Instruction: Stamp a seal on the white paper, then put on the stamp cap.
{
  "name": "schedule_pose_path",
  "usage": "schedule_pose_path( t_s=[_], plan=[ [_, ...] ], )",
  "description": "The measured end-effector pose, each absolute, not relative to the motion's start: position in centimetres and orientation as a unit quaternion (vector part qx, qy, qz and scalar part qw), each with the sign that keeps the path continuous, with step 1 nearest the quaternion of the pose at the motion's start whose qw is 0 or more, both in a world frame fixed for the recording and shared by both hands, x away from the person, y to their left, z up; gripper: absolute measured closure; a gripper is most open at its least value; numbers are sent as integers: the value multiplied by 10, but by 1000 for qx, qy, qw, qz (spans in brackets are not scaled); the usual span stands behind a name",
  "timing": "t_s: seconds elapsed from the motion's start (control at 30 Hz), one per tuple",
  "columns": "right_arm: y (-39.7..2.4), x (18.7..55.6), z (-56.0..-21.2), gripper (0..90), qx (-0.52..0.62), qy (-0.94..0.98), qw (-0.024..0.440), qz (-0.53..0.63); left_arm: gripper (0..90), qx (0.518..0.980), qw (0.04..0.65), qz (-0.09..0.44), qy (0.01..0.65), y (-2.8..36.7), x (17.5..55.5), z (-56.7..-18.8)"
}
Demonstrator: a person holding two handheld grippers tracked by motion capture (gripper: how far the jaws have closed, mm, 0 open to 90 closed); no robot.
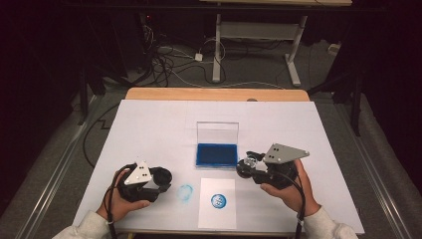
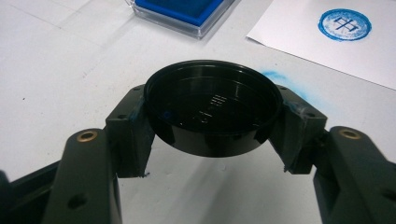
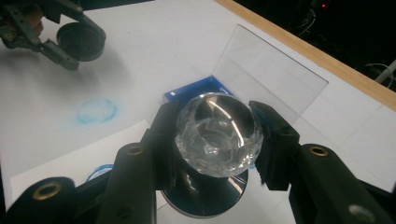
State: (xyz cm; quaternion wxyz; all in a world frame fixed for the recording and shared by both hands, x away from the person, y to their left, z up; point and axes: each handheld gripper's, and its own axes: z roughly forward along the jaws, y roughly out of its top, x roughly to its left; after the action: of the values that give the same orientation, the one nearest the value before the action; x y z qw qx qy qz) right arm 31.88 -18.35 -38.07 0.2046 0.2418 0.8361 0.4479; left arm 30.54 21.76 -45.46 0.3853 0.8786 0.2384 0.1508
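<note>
I hold the stamp (image 3: 217,135) in my right gripper (image 1: 255,164); its jaws are clamped on the clear, ball-shaped handle, one pad on each side, and the dark round base hangs below the jaws with its face down. In the high view it stands at about four o'clock from the blue ink pad (image 1: 216,154), just beside the pad's near right corner, and I judge it is lifted off the table. I think I grip it by the handle so that the inked face stays free and does not touch the pads. The ink pad sits near the middle of the white table (image 1: 149,129) with its clear lid (image 1: 217,131) standing up at twelve o'clock, so it is open for inking. My left gripper (image 1: 161,178) is at about eight o'clock from the pad, and its jaws are closed on the black round cap (image 2: 212,107), hollow side up; I believe this is the stamp's cover, kept aside and ready. At six o'clock from the pad lies the white paper (image 1: 217,202) with one blue print (image 1: 218,200) on it. Between the paper and the left gripper there is a pale blue smudge (image 1: 185,192) on the table.
</note>
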Motion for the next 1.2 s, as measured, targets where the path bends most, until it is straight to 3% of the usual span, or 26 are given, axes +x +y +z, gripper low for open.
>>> schedule_pose_path(
  t_s=[0.57,1.2],
  plan=[
    [-200,329,-370,563,259,816,225,465,366,880,386,152,231,210,314,-453],
    [-190,353,-351,562,262,795,230,496,366,879,407,152,195,161,341,-444]
  ],
)
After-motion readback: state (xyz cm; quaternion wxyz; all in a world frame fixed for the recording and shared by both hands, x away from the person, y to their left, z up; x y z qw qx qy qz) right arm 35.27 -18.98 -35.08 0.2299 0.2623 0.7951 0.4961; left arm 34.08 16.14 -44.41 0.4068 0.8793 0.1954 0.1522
